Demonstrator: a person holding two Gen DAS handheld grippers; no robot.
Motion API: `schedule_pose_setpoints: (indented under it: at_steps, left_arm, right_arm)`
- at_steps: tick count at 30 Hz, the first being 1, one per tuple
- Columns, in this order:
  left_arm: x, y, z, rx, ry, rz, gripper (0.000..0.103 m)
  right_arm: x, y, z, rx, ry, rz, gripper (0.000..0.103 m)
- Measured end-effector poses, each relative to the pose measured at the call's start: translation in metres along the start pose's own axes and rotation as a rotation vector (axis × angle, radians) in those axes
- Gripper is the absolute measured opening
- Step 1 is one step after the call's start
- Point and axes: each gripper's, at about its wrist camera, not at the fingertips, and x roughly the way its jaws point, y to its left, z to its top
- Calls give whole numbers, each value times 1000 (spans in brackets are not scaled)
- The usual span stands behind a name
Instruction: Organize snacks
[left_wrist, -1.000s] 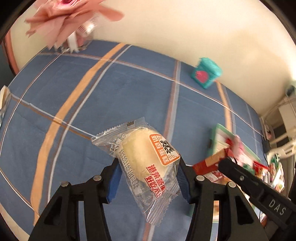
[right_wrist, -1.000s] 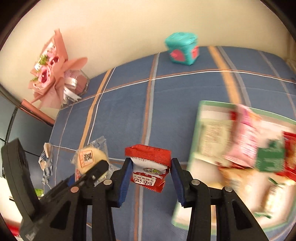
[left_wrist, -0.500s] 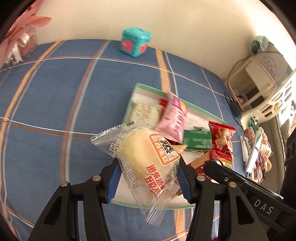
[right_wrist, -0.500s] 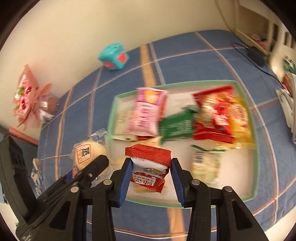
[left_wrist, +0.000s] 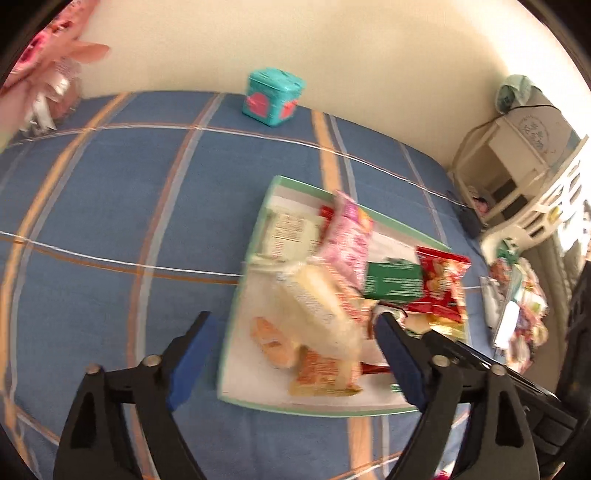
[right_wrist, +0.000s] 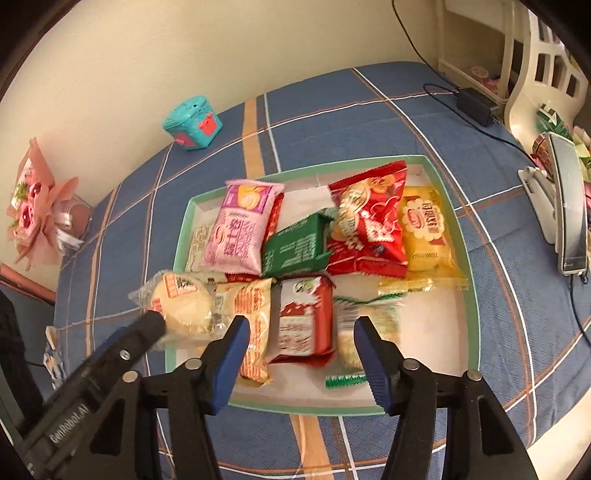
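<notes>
blue cloth (right_wrist: 369, 110); snacks crowd green tray (right_wrist: 465, 236).

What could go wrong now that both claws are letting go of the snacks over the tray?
1. The bun in clear wrap sits at the tray's left rim, partly over the edge, so it might slide onto the cloth.
2. The small red pack, just freed as the right claw opened, looks blurred, as if falling; it may land on other packs.
3. The left claw, also just opened, hangs close above the pile and could nudge it.
</notes>
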Motion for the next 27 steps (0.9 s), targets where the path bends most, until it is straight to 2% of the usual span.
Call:
schedule_pose_setpoints:
  at_steps: [2,7,17,23,27]
  left_arm:
    - [-5,6,-3,-3,-15,48,97]
    - [-15,19,-16,12,-26,185,101]
    - [-24,34,-41,49,-15,304,100]
    - [-30,41,-45,36,-16,389,100]
    - [-30,42,-45,44,-10,489,100]
  right_arm:
    - [1,6,-8,-14,-3,8,73]
    - [2,17,-25,-52,-14,-2,82]
    - [-6,34,-45,-114,-50,2,101]
    - [-10,37,-49,-127,-71,-1,103]
    - [-12,37,-49,-125,-81,2,103]
